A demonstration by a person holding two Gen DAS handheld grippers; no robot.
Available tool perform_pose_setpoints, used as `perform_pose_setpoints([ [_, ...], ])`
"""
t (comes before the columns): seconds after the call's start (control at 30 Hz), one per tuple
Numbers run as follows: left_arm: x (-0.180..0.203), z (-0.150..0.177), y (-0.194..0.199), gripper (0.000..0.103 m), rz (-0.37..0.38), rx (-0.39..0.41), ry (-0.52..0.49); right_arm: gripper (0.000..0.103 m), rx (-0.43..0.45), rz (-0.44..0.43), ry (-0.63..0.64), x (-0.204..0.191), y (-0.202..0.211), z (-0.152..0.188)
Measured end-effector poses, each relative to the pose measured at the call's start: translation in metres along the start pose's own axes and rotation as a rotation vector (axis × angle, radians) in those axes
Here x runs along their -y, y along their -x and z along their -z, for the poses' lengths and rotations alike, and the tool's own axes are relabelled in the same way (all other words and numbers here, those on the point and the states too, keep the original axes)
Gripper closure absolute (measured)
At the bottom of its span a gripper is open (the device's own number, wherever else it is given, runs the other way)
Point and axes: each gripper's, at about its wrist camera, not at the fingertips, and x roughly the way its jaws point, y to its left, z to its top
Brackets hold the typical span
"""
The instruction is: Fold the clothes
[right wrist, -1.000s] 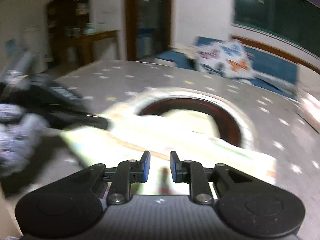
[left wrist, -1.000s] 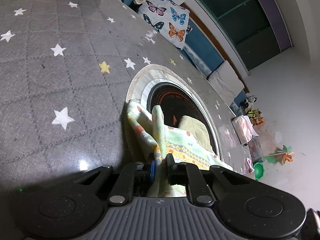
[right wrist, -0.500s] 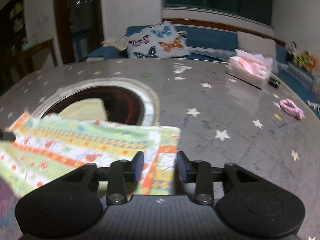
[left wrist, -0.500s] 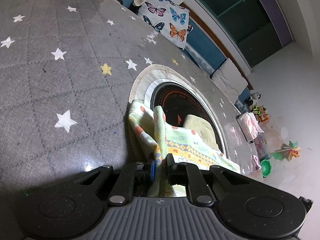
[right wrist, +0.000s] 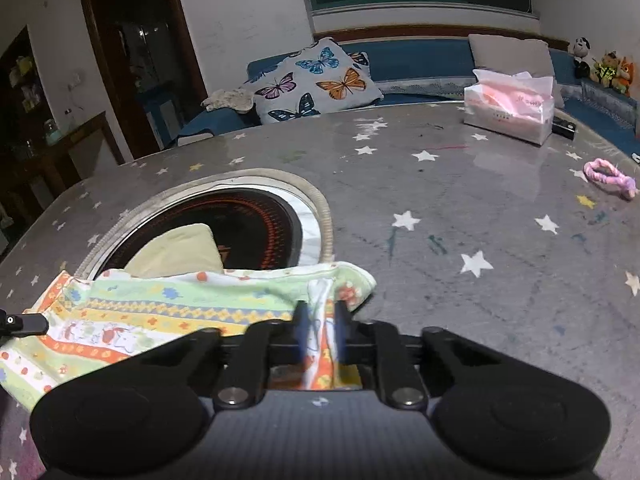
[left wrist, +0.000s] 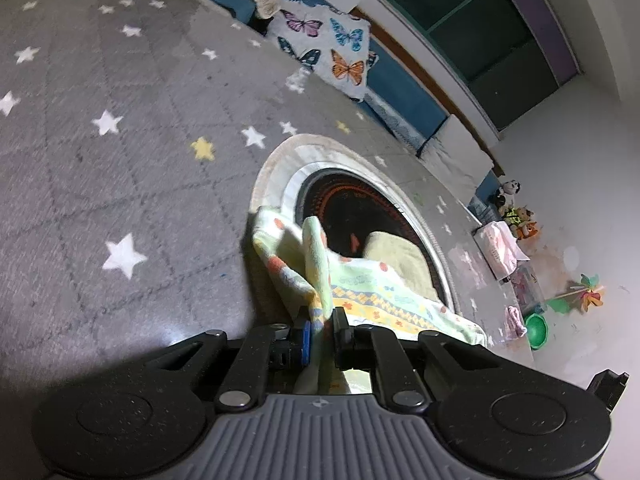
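Left hand-held gripper (left wrist: 320, 330) clamped on patterned cloth (left wrist: 372, 292), right hand-held gripper (right wrist: 320, 318) pinching its other corner

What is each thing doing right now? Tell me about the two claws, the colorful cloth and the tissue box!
Left claw: shut, pinching the cloth's edge.
Right claw: closing around the cloth's corner.
Patterned cloth: spread over the round cooktop's rim, corners lifted.
Tissue box: open, tissue sticking out.

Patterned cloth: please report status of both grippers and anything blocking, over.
Left gripper shut on patterned cloth. Right gripper shut on its other end. Cloth lies partly over round cooktop. Nothing in the way.
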Motion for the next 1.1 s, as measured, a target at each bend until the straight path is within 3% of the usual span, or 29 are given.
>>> perform_pose_setpoints([
  [0.23,0.04,-0.01,0.008,0.095,0.052,0.031,-0.097,0.097,0.091,0.0,0.005,-0.002,0.034,-0.011],
  [0.4,0.081,-0.011,-0.005,0.095,0.094,0.025,-0.167,0.097,0.158,0.05,0.016,0.012,0.066,-0.025],
  [0.87,0.2,0.018,-0.095,0.095,0.223,-0.104,-0.286,0.097,0.24,0.303,-0.061,0.12,0.135,-0.039],
  [1.1,0.231,0.048,-0.136,0.095,0.223,-0.207,-0.344,0.097,0.209,0.395,-0.131,0.18,0.137,-0.023],
])
